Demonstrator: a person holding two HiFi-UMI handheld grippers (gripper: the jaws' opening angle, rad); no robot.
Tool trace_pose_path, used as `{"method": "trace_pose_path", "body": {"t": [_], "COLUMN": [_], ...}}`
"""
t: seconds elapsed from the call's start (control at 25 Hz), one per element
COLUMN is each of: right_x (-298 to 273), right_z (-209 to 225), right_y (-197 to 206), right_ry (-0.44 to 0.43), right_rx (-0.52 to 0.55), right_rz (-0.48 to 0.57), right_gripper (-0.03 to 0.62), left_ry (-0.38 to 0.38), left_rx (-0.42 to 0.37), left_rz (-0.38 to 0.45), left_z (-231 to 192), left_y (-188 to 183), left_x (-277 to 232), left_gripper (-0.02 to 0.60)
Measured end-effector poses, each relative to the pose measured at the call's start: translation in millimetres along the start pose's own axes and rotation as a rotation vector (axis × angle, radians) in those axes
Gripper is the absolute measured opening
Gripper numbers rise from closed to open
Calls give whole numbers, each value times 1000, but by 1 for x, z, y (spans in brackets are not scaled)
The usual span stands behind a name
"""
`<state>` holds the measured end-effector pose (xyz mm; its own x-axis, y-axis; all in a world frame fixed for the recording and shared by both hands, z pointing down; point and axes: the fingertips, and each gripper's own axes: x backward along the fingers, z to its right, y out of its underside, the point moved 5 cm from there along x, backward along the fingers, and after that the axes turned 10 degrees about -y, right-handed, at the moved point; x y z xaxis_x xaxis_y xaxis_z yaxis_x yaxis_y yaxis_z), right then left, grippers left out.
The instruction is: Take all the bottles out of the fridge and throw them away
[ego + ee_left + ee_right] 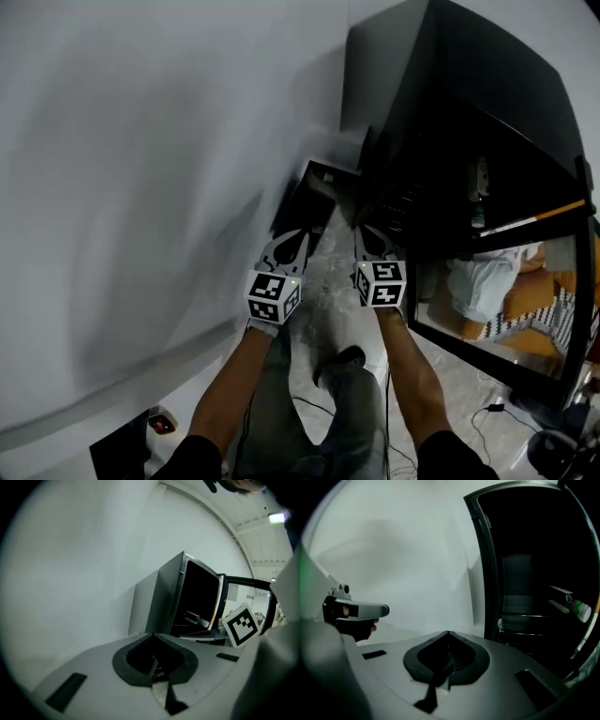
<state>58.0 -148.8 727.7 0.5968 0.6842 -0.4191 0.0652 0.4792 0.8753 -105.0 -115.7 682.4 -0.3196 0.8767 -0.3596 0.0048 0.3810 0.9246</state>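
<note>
The black fridge (450,122) stands open at the upper right of the head view. A clear bottle (479,192) with a green cap lies on a shelf inside it; it also shows in the right gripper view as the bottle (574,605) and, small, in the left gripper view as the bottle (199,619). My left gripper (302,232) and right gripper (367,232) are held side by side in front of the fridge, both short of it. The jaws of the left gripper (152,635) meet with nothing between them. The right gripper (448,633) is likewise shut and empty.
A dark open-topped bin (314,187) sits on the floor against the white wall (141,187), just beyond the grippers. The fridge's glass door (511,300) swings out at the right. Cables (487,412) lie on the marbled floor by the person's legs.
</note>
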Motion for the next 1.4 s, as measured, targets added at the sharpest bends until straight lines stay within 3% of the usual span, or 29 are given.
{"method": "trace_pose_path", "body": {"t": [0.4,0.8,1.12,1.4], "right_x": [169,308,357,356], "right_z": [-14,-22,-43,-69], "right_y": [-79,-164,-222,-266], "right_ry": [14,98,113,142], "right_rx": [-32,-95,-88,-91], "right_rz": [97,178,219,260], "right_gripper": [8,8,8,8], "left_ry": [80,213,310,401], "left_rx": [34,-33,-53,-106], "left_rz": [35,54,63,83], "left_z": [89,192,224,210], "left_y": [-87,-194,-264,-317], "left_x": [91,147,150,146], "left_gripper": [6,6,6,6]}}
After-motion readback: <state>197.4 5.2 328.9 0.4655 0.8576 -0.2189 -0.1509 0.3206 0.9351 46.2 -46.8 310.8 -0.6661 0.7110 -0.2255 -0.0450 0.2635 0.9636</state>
